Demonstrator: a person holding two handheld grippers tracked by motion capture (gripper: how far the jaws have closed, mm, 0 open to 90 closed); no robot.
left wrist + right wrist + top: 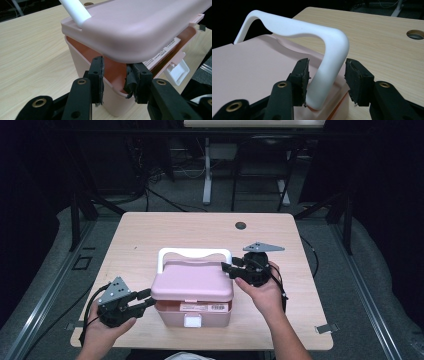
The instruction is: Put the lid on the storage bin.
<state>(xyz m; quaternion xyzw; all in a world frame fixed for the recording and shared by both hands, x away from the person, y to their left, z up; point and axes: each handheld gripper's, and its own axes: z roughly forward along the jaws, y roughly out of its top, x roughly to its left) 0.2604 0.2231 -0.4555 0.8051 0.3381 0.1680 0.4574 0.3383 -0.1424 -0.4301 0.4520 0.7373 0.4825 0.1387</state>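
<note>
A pink lidded box (192, 312) with a white handle (195, 252) stands at the table's front middle. Its lid (140, 27) sits raised off the rim, showing the reddish inside and a printed label (162, 53). A white latch (192, 321) hangs at the front. My left gripper (115, 80) is open, its jaws straddling the box's left front corner rim just under the lid. At the box's right rear, my right gripper (325, 77) is open around the right end of the handle (329, 50), with a gap on one side.
The light wooden table (150, 230) has a round cable hole (241, 225) at the back right, also in the right gripper view (415, 34). Bare tabletop lies to the left, right and behind the box. Dark floor, cables and table legs lie beyond.
</note>
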